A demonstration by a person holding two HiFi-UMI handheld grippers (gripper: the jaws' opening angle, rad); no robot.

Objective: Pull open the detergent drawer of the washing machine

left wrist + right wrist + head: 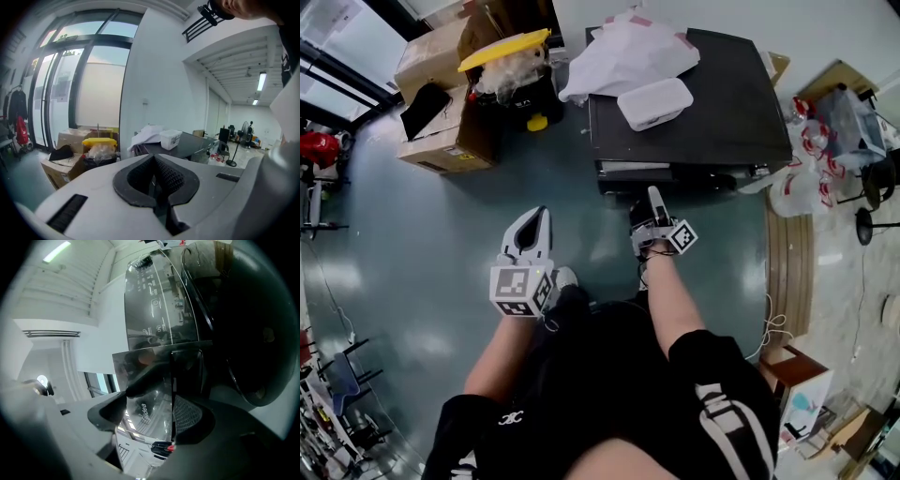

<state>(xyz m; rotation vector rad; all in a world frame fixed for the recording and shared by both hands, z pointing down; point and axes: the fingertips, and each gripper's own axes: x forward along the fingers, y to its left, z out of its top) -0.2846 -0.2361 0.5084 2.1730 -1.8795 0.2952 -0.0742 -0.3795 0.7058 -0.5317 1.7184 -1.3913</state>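
The washing machine (pixel 712 103) is dark and glossy, and I look down on its top from above. My right gripper (pixel 654 202) reaches up against its front panel, just under the top edge. In the right gripper view the shiny drawer front (pixel 140 362) with the brand name on it stands between the wide jaws of my right gripper (pixel 150 404); I see no pad pressing on it. The control panel (pixel 150 291) shows above. My left gripper (pixel 532 230) hangs over the floor to the left, away from the machine. In its own view my left gripper (pixel 154 161) is shut and empty.
A white cloth (pixel 628 52) and a white plastic box (pixel 654 101) lie on the machine's top. Cardboard boxes (pixel 441 122) and a bin with a yellow lid (pixel 506 56) stand at the far left. Plastic bags (pixel 806 159) sit to the machine's right.
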